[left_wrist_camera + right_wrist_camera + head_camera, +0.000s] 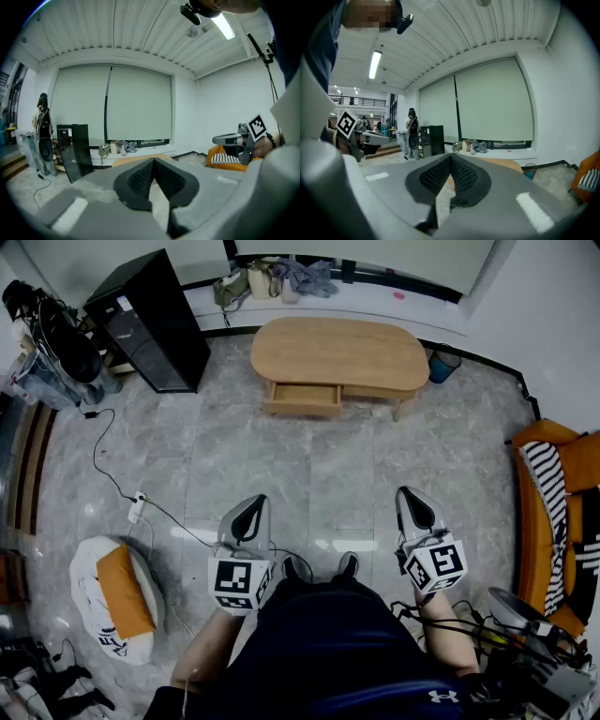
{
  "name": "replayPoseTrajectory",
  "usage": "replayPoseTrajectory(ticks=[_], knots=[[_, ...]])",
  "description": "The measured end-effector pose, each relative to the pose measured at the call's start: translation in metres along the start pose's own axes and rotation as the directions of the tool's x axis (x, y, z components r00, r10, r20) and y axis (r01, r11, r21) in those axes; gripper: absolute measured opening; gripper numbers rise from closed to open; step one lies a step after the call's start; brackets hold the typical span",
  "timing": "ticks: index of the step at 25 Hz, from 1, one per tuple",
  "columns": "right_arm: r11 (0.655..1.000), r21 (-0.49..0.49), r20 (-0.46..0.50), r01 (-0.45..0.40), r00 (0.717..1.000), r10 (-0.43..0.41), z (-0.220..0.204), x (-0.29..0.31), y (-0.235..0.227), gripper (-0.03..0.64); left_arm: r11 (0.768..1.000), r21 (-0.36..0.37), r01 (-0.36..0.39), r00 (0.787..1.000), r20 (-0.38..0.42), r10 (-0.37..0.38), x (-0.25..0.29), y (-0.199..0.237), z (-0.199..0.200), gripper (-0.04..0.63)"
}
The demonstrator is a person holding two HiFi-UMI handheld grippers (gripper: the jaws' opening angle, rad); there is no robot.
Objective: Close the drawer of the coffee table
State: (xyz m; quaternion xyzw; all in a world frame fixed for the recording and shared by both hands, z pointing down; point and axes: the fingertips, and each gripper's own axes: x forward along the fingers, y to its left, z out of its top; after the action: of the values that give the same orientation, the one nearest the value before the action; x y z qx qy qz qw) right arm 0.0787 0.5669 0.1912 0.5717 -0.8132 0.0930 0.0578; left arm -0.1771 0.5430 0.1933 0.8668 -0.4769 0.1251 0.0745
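**Entry: two claws, both empty, coffee table drawer still open**

Head view.
- Coffee table (pixel 339 352): oval wooden top, standing across the grey tiled floor (pixel 309 484), well apart from me.
- Drawer (pixel 302 399): on the table's left half, pulled out toward me and showing its open inside. This is what I have to push shut; I judge the task not yet begun.
- Left claw (pixel 253 509) and right claw (pixel 413 502): held low in front of my body, one on each side of my feet, both aimed at the table. I read this as a carrying posture, since nothing is within reach.
- Power strip (pixel 138 507), with its cable trailing over the floor at my left: a trip risk, I judge, only if I drift that way.

Left gripper view.
- Jaws pressed together, nothing between the pads. The table's edge shows just past the tips, far off.

Right gripper view.
- Jaws likewise closed on nothing. The table top lies beyond them, slightly right.
- Closed tips suit the job, I judge: a blunt end to press the drawer front in.
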Motion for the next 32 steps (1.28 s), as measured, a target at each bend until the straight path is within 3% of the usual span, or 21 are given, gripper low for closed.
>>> replayPoseTrajectory(ticks=[11,15,23,26,28,32], knots=[[0.999,0.013,-0.004,-0.033,0.999,0.033,-0.013,0.013,-0.018,0.0,1.0,0.006,-0.027,1.0,-0.009,0.027,0.022,-0.002,-0.002,0.002],[0.995,0.071,-0.045,-0.063,0.997,0.066,-0.051,-0.004,-0.025,0.002,0.996,-0.059,-0.071,0.996,-0.066,0.067,0.012,-0.022,-0.033,0.002],[0.992,0.037,0.029,-0.122,0.992,0.121,-0.014,-0.018,-0.076,0.002,0.992,-0.013,-0.127,0.992,-0.006,0.127,0.035,-0.069,0.0,0.002],[0.991,0.035,0.016,-0.131,0.991,0.13,-0.018,-0.016,-0.105,0.002,0.982,-0.041,-0.186,0.983,-0.007,0.186,0.048,-0.073,0.004,0.002],[0.989,0.032,-0.004,-0.143,0.99,0.143,-0.023,-0.015,-0.115,0.002,0.978,-0.076,-0.195,0.981,-0.016,0.194,0.051,-0.08,0.002,0.002],[0.986,0.049,-0.002,-0.158,0.987,0.158,-0.026,0.003,-0.118,0.002,0.976,-0.07,-0.208,0.978,-0.047,0.205,0.06,-0.075,-0.006,0.002]])
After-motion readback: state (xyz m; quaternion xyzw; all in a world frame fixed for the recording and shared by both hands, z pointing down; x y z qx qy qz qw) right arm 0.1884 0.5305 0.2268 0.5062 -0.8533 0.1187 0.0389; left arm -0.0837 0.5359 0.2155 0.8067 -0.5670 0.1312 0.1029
